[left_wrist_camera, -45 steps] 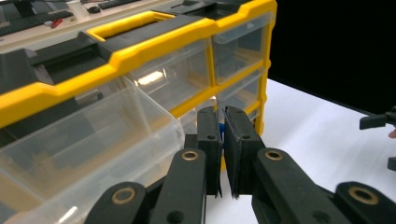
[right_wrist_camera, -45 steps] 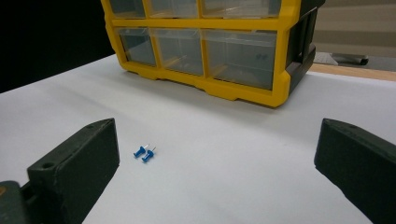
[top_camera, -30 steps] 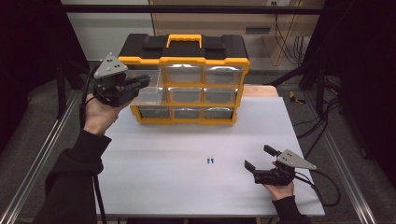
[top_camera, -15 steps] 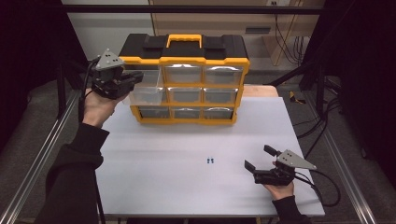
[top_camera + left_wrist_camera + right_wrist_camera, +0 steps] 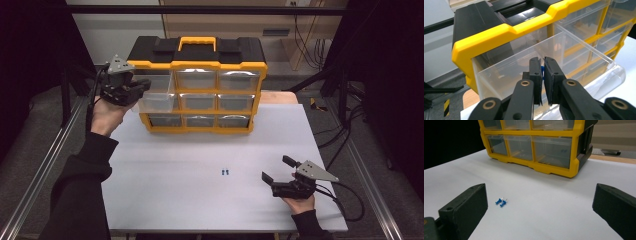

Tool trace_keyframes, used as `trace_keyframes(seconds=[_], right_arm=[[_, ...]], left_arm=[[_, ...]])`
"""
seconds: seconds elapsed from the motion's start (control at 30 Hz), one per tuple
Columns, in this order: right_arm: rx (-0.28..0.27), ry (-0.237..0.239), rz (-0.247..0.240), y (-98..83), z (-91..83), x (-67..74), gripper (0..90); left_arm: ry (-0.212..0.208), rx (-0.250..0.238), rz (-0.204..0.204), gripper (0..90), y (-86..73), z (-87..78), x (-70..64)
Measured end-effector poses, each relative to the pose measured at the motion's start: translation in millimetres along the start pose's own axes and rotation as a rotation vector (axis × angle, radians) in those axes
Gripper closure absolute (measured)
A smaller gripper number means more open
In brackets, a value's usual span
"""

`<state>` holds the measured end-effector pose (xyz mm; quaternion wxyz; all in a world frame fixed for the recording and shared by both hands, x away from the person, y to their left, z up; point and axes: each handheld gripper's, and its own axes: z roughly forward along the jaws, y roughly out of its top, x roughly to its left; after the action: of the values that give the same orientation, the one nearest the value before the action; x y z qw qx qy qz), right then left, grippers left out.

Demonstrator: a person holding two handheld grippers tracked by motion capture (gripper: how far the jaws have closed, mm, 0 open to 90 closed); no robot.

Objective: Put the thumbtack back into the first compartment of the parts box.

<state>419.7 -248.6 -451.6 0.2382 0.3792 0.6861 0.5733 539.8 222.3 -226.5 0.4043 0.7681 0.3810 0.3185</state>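
At the upper left of the high view, the left gripper hangs over the pulled-out drawer, jaws pinched on a blue pushpin, not yet dropped. Two pushpins remain mid-worktop beside the wide-open, empty right gripper.

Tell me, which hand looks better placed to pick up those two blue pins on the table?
Right. The right gripper rests open near the blue pins; the left gripper is shut on something blue over the open drawer.
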Motion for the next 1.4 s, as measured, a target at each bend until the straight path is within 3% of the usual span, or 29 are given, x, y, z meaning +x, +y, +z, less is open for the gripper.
trace_keyframes(seconds=[0.03,0.07,0.2,0.23,0.27,0.37,0.43,0.53,0.67,0.77,1.1,1.4], right_arm=[[-0.003,0.009,0.018,0.2,-0.4,1.1,0.8],[0.004,0.003,-0.008,-0.2,-0.8,-0.8,0.7],[0.002,0.001,0.002,-0.1,-0.4,0.0,0.7],[-0.005,0.010,0.018,0.2,-0.3,1.1,0.7],[0.002,0.002,-0.009,-0.3,-0.6,-0.8,0.7],[-0.001,-0.002,0.002,0.1,-0.3,-0.3,0.7],[-0.002,-0.003,0.001,0.2,-0.5,-0.1,0.7],[-0.002,-0.003,0.001,0.3,-0.7,-0.2,0.7],[0.000,-0.003,0.003,0.2,-0.5,0.0,0.7],[-0.002,-0.005,0.001,0.4,-0.9,0.1,0.7],[0.001,-0.003,0.001,0.5,-1.6,-0.1,0.7],[-0.001,-0.005,0.002,0.4,-1.5,0.2,0.7]], left_arm=[[0.003,0.003,-0.007,83.3,0.0,0.3,-0.7],[0.004,0.011,-0.008,81.4,0.2,0.4,-0.9],[0.002,-0.018,-0.029,72.1,1.8,-2.6,-2.4],[-0.007,-0.039,-0.042,70.0,2.3,-4.6,-2.5],[-0.018,-0.066,-0.055,67.5,3.2,-7.9,-3.0],[-0.042,-0.128,-0.072,57.8,4.9,-18.5,-6.6],[-0.065,-0.168,-0.071,48.4,4.0,-26.2,-10.9],[-0.114,-0.212,-0.076,42.3,-0.6,-35.0,-19.8],[-0.152,-0.239,-0.042,31.8,-12.4,-45.1,-33.5],[-0.182,-0.266,-0.045,25.1,-24.0,-48.2,-42.7],[-0.205,-0.313,-0.027,9.5,-63.1,-38.4,-68.9],[-0.237,-0.279,-0.067,5.3,-99.7,-9.2,-93.4]])
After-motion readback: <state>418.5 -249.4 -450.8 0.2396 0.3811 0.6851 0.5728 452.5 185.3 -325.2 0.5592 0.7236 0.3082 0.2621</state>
